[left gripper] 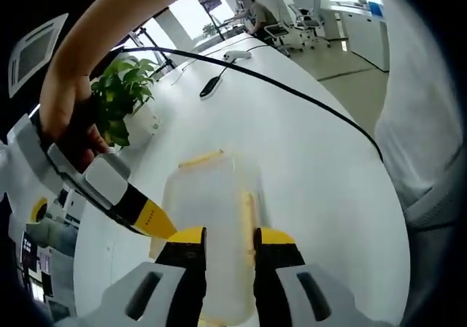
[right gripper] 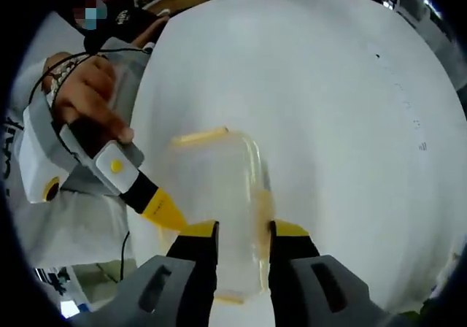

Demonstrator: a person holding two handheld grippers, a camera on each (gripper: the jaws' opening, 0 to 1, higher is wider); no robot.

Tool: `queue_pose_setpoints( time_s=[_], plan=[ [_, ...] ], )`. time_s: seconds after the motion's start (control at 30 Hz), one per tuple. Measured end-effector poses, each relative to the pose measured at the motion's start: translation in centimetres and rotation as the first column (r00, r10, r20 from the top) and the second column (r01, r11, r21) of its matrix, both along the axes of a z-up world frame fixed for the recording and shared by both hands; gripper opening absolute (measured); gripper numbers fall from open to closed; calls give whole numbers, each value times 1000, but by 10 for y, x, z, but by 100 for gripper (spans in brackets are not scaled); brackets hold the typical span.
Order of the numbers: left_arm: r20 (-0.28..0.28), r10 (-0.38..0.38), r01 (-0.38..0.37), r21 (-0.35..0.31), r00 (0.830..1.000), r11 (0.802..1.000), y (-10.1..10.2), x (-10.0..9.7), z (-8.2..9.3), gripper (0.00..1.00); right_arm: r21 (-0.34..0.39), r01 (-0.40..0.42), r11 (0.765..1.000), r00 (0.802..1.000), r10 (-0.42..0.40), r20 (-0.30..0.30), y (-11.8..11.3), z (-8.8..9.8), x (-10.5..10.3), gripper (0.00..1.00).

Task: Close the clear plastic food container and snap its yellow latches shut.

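In the left gripper view, a white counter (left gripper: 306, 159) runs from the bottom toward the upper middle of the frame. A potted plant (left gripper: 120, 93) stands at the upper left, and a black cable (left gripper: 292, 90) crosses the counter from there to the right edge. A small dark device (left gripper: 210, 86) and a white one (left gripper: 237, 54) lie farther up. Office chairs (left gripper: 295, 20) and seated people sit at the top. A person's white shirt (left gripper: 416, 115) covers the right side. The left gripper (left gripper: 230, 241) sits at bottom centre, jaws a little apart over the clear container (left gripper: 211, 195), gripping nothing I can confirm. The right gripper (left gripper: 164, 228), held by a hand (left gripper: 69, 115), comes in from the left; its yellow tip touches the container's left edge. A yellow latch (left gripper: 201, 158) shows at the far end.

In the right gripper view, the container (right gripper: 219, 188) lies at lower centre on the counter (right gripper: 328, 86), lid looking flat on top, with a yellow latch (right gripper: 201, 136) on its far edge. The right gripper (right gripper: 244, 232) has jaws slightly parted above it, holding nothing visible. The left gripper (right gripper: 164, 212) enters from the left in a hand (right gripper: 87, 93), tip at the container's left side.
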State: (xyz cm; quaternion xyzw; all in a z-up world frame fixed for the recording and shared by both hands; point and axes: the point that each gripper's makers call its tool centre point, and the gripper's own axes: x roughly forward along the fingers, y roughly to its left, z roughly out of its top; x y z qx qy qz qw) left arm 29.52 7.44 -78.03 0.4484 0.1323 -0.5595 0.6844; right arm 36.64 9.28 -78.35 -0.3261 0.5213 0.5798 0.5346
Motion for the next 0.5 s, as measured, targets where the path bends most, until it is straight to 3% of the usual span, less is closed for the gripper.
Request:
queue_pose_setpoints(
  time_s=[0.23,0.27,0.5],
  plan=[
    [11,-7,7,6,1000,1000,1,-1,0,17,-11,-23,1000,1000,23,-13,0,0,-4,21],
    [11,-7,7,7,1000,1000,1,-1,0,17,25,-49,998,997,51,-62,7,0,-9,20],
    [19,-6,6,9,1000,1000,1,-2,-1,17,45,-12,999,999,14,-44,3,4,-3,21]
  ],
)
